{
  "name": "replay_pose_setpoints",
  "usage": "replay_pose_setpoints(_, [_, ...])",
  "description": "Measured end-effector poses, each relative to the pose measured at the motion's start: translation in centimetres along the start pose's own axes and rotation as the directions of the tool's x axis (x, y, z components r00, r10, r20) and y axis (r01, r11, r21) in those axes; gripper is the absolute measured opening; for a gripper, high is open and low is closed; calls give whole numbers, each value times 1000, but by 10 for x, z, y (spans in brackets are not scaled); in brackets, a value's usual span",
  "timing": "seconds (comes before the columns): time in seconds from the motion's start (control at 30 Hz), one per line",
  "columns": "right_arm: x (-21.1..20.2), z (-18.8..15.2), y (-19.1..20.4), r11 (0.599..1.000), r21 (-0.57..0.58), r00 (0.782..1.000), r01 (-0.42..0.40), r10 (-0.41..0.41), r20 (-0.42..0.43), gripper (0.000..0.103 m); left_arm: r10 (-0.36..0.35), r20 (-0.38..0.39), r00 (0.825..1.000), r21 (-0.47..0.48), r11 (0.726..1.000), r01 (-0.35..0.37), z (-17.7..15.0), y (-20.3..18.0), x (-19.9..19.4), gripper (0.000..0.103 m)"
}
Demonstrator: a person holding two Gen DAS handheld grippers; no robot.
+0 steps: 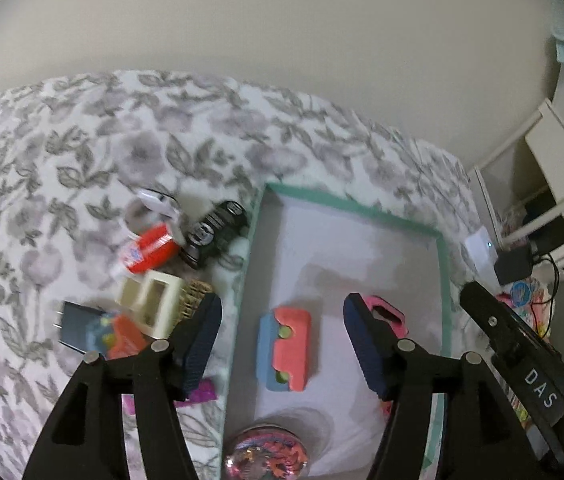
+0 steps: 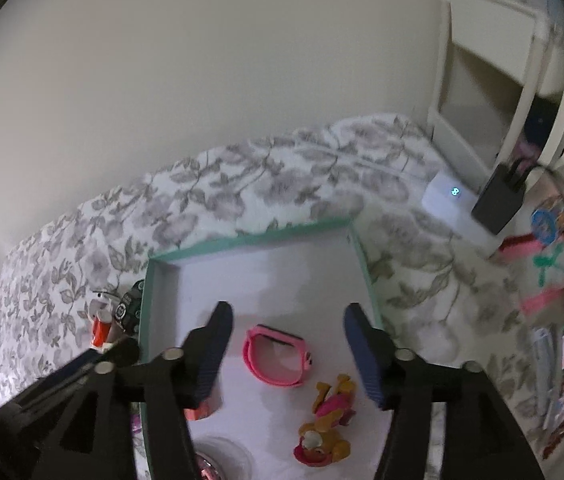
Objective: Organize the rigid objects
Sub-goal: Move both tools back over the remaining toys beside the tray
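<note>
Two grippers, both over the shallow white tray with the mint-green rim (image 1: 444, 264), which sits on a floral grey-and-white bedspread (image 1: 81, 152). My left gripper (image 1: 282, 344) has its dark blue ribbed fingers (image 1: 201, 336) spread apart with nothing pinched between them; the blue and coral block toy (image 1: 284, 354) lies flat on the tray floor in the gap below, not touched by either pad. My right gripper (image 2: 288, 354) is spread too and holding nothing, and the pink plastic watch-like band (image 2: 277, 356) lies on the tray floor beneath it, clear of both fingers. Just beside the band, toward me, there's a small yellow and pink puppy figure (image 2: 328, 424) lying on its side.

Left of the tray on the bedspread there's still a loose pile: a red and white tube (image 1: 149, 252), a black toy car (image 1: 217, 232), a cream rectangular plastic frame (image 1: 153, 300), a dark grey plug-shaped block (image 1: 75, 326). At the near edge of the tray sits a round clear container with colourful bits inside (image 1: 267, 456).
</note>
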State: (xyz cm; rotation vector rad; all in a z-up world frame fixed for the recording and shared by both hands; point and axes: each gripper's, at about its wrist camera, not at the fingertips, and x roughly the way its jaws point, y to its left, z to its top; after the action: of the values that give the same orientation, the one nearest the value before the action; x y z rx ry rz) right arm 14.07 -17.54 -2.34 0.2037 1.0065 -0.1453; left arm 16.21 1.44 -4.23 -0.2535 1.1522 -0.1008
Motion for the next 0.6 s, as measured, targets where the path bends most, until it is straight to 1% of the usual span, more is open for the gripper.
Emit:
replay_pose_setpoints(0.07, [-3,1,1,1000,-15,1000,15,-15,10,66,16,16,1000,-10,1000,-16,3,5,-6,65])
replay_pose_setpoints(0.13, [-5,2,2,999,-27,1000,23,-23,20,72,31,31,999,-13,999,-31,7,8,-7,70])
replay_pose_setpoints(0.17, [-6,2,1,999,-28,999,24,-23,24,74,38,39,999,-15,999,-37,8,9,-8,82])
replay_pose_setpoints(0.2, [-6,2,1,999,-27,999,23,-22,26,76,39,45,998,-18,999,-38,9,11,-9,87])
replay_pose_setpoints(0.27, [-3,1,1,1000,-28,1000,15,-14,21,78,45,55,997,-28,999,-44,10,14,-10,87])
replay_pose_setpoints(0.33, [0,0,1,999,-35,1000,16,-16,12,85,57,57,997,-32,998,-56,10,16,-9,87])
replay_pose_setpoints(0.47, [4,-2,4,999,-48,1000,22,-22,8,96,83,54,995,-34,996,-81,10,19,-5,88])
replay_pose_setpoints(0.5, [4,-2,4,999,-50,1000,22,-21,10,101,88,53,995,-36,996,-86,10,20,-5,88])
replay_pose_setpoints(0.53, [5,-3,5,998,-53,1000,21,-20,12,103,94,53,994,-39,995,-92,10,21,-4,89])
replay_pose_setpoints(0.6, [7,-4,5,998,-55,1000,19,-18,11,103,100,53,994,-41,994,-97,10,22,-4,100])
